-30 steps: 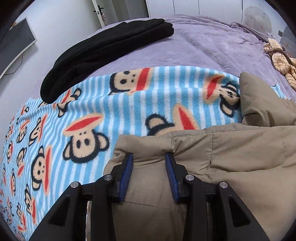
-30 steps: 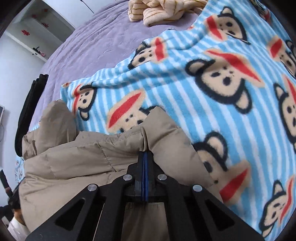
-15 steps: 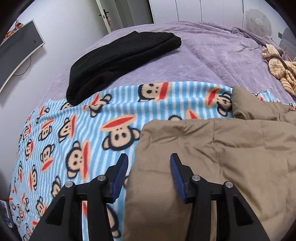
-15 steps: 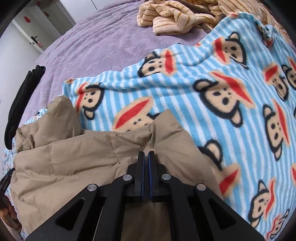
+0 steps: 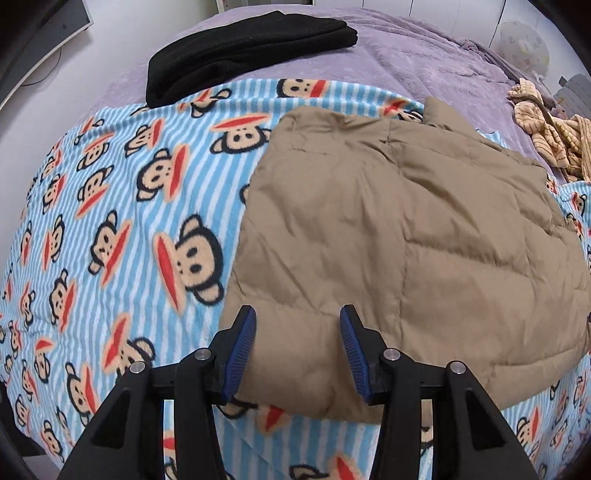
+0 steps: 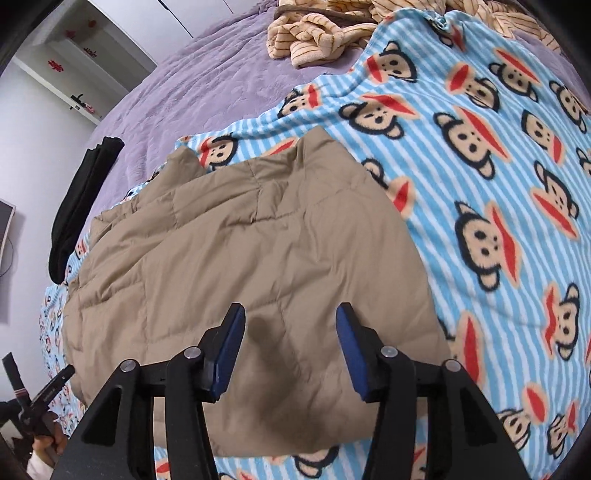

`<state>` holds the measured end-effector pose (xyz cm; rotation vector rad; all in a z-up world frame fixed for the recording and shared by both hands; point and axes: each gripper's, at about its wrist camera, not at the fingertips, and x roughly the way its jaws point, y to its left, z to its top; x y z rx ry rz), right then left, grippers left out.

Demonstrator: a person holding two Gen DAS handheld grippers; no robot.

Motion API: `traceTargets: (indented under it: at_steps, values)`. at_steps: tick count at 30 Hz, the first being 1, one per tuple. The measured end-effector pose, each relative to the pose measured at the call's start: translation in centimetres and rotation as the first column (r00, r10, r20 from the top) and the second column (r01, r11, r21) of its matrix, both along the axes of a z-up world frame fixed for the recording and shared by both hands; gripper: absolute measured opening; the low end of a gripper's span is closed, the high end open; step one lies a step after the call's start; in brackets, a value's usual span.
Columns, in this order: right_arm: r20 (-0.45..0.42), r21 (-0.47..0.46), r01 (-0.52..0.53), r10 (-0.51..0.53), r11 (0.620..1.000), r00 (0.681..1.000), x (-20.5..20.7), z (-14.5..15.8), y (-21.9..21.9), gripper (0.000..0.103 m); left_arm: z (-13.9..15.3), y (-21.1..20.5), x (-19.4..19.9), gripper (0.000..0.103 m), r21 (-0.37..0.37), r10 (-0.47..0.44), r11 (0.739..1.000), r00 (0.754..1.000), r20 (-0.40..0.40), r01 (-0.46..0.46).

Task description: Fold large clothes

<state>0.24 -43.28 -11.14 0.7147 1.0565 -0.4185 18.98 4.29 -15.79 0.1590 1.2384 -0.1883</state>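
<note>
A padded tan jacket (image 5: 399, 229) lies folded into a rough rectangle on a blue striped monkey-print blanket (image 5: 122, 221). My left gripper (image 5: 297, 332) hovers open above the jacket's near left corner, nothing between its blue pads. In the right wrist view the same jacket (image 6: 240, 258) fills the middle. My right gripper (image 6: 290, 332) hangs over its near edge with its jaws opening and no cloth between them. The jacket rests flat, free of both grippers.
A folded black garment (image 5: 243, 48) lies at the far edge on the purple bedspread (image 5: 424, 62). A crumpled tan striped garment (image 6: 332, 33) sits at the far right. A hand holding the other gripper's handle (image 6: 40, 417) shows at the lower left in the right wrist view.
Both grippers let go of the jacket's edge, opened, and pulled back and up. The jacket now lies flat and folded on the blanket.
</note>
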Motion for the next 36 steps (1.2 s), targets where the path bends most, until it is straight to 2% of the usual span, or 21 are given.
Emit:
traceTargets:
  at_steps: [2,4,5,7,10,11,14,16,17,22,24,25,30,34,36]
  values:
    - [0.005,0.041,0.003,-0.003,0.999,1.0,-1.1,-0.2,1.0,0.062,0.1,-0.2,-1.1,0.05,0.002,0.003,1.0,1.0,0.008,-0.003]
    - [0.011,0.072,0.005,-0.006,0.997,1.0,-2.1,-0.5,1.8,0.069,0.2,-0.2,-2.0,0.079,0.003,0.006,1.0,1.0,0.012,-0.006]
    - [0.011,0.083,0.007,-0.008,0.997,1.0,-2.6,-0.6,2.2,0.069,0.4,-0.1,-2.5,0.103,0.004,0.012,1.0,1.0,0.021,-0.012]
    - [0.014,0.11,0.013,-0.014,0.994,1.0,-3.5,-0.8,2.8,0.069,0.8,-0.1,-3.3,0.103,0.012,0.011,1.0,0.999,0.045,-0.012]
    - [0.018,0.143,0.03,-0.033,0.989,0.999,-4.7,-1.2,3.3,0.08,0.5,0.2,-4.0,0.103,0.009,0.014,1.0,1.0,0.019,-0.014]
    - [0.019,0.145,0.035,-0.038,0.989,0.999,-5.1,-1.3,3.5,0.081,0.3,0.4,-4.2,0.103,-0.002,0.022,1.0,1.0,0.008,-0.022]
    - [0.018,0.168,0.049,-0.053,0.984,0.998,-6.0,-2.0,3.7,0.082,-0.4,1.2,-4.4,0.103,-0.073,0.063,0.995,0.997,-0.04,-0.066]
    - [0.035,0.22,0.071,-0.08,0.973,0.996,-6.7,-2.8,3.7,0.09,-1.1,1.8,-4.4,0.103,-0.122,0.098,0.987,0.992,-0.083,-0.108]
    - [0.046,0.252,0.083,-0.098,0.964,0.994,-7.0,-3.2,3.6,0.091,-1.5,2.1,-4.4,0.103,-0.143,0.115,0.981,0.988,-0.105,-0.13]
    - [0.074,0.381,0.155,-0.197,0.911,0.978,-8.4,-5.7,3.2,0.091,-2.7,3.4,-4.2,0.103,-0.25,0.164,0.946,0.969,-0.183,-0.207]
    - [0.086,0.409,0.172,-0.226,0.896,0.97,-8.6,-6.3,3.1,0.092,-3.2,3.9,-4.1,0.103,-0.292,0.172,0.928,0.962,-0.214,-0.231]
    - [0.088,0.419,0.176,-0.233,0.891,0.969,-8.7,-6.5,3.1,0.103,-3.6,4.0,-4.1,0.103,-0.314,0.174,0.918,0.957,-0.232,-0.243]
    - [0.099,0.463,0.186,-0.259,0.867,0.961,-8.6,-7.5,3.0,0.103,-5.2,5.1,-3.4,0.103,-0.4,0.192,0.863,0.933,-0.303,-0.307]
    - [0.11,0.505,0.196,-0.288,0.84,0.951,-7.9,-8.3,2.3,0.103,-6.2,4.7,-1.8,0.103,-0.452,0.218,0.823,0.926,-0.308,-0.344]
    - [0.121,0.538,0.198,-0.307,0.819,0.944,-7.4,-8.8,2.1,0.103,-6.4,4.0,-0.8,0.103,-0.452,0.226,0.823,0.929,-0.294,-0.344]
